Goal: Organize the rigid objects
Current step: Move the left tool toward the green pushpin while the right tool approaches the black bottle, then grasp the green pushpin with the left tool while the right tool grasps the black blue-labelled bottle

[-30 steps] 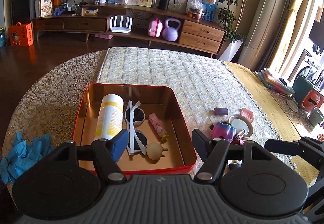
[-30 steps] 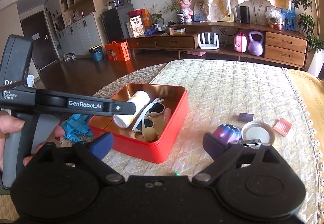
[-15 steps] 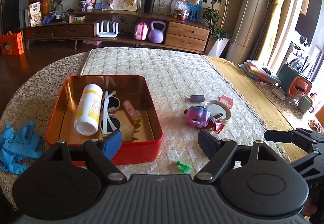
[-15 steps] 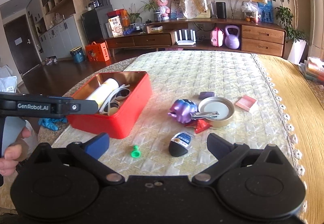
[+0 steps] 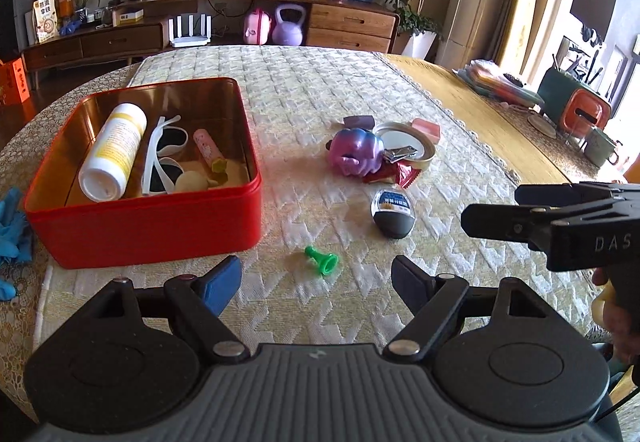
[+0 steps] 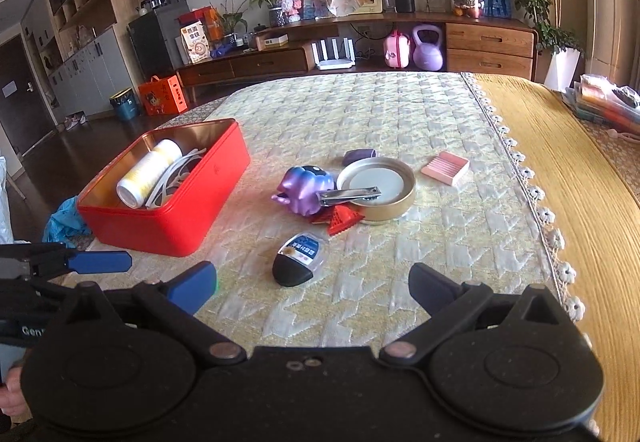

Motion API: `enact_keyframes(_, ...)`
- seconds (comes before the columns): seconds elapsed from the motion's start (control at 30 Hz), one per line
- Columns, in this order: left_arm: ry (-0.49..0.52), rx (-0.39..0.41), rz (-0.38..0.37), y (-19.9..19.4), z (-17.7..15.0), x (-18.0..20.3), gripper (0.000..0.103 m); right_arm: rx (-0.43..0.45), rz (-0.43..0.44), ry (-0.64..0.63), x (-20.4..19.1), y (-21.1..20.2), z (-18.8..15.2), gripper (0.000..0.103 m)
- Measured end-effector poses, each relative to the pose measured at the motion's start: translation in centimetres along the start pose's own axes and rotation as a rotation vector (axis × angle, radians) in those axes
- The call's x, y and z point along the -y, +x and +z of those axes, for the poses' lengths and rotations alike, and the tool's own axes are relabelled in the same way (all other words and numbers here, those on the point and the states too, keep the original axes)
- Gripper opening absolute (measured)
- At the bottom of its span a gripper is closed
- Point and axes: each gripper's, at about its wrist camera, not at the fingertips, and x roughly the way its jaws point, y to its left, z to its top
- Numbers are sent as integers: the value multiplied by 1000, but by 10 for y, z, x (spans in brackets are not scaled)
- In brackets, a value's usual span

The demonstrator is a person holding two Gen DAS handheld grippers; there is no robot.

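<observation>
Left gripper (image 5: pixel 316 276): held wide and empty, low over the quilted worktop (image 5: pixel 360 90).
Right gripper (image 6: pixel 312 284): likewise spread wide, nothing held between its fingers.
Green plastic piece (image 5: pixel 322 260): seen at 12 o'clock from the left gripper, just beyond the gap between its fingers, lying on its side, apart from everything else.
Black-and-clear case (image 6: pixel 298 258): found at 12 o'clock from the right gripper, near its fingertips; at about 1 o'clock from the left gripper.
Step in hand: judged to be a pick-up of one of these two nearest loose pieces, for the tin.
How it is best done: the small green piece is best straddled squarely and low, since it looks light and apt to roll; the rounded case is better pinched across its narrow sides.
Red tin (image 5: pixel 248 146): placed at 10 o'clock, open, already holding a white bottle (image 5: pixel 114 150), white sunglasses (image 5: pixel 162 154) and a pink tube (image 5: pixel 208 148).
Cluster beyond: purple toy (image 6: pixel 306 186), round lid (image 6: pixel 400 198) with nail clippers (image 6: pixel 350 196) across it, red wrapper (image 6: pixel 340 218) touching, at 12 to 1 o'clock.
Farthest: pink block (image 6: pixel 446 167), well apart at 1 o'clock.
</observation>
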Motion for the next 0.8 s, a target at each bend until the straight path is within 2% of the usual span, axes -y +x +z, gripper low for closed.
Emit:
enact_keyframes(0.2, 28, -1, 2, 16, -7, 7, 82, -28, 13, 3, -5, 17, 5, 102)
enact_keyframes(0.47, 46, -3, 14, 35, -11, 10, 81, -87, 5, -1, -12, 48, 8, 90)
enact_keyframes(0.53, 52, 3, 15, 37, -11, 11, 72, -98, 6, 2, -12, 53, 8, 86)
enact_keyframes(0.67, 59, 6, 7, 43, -10, 11, 67, -116, 9, 4, -13, 63, 9, 80)
enact_keyframes(0.8, 73, 16, 8, 46, -8, 12, 52, -130, 10, -7, -16, 71, 10, 75)
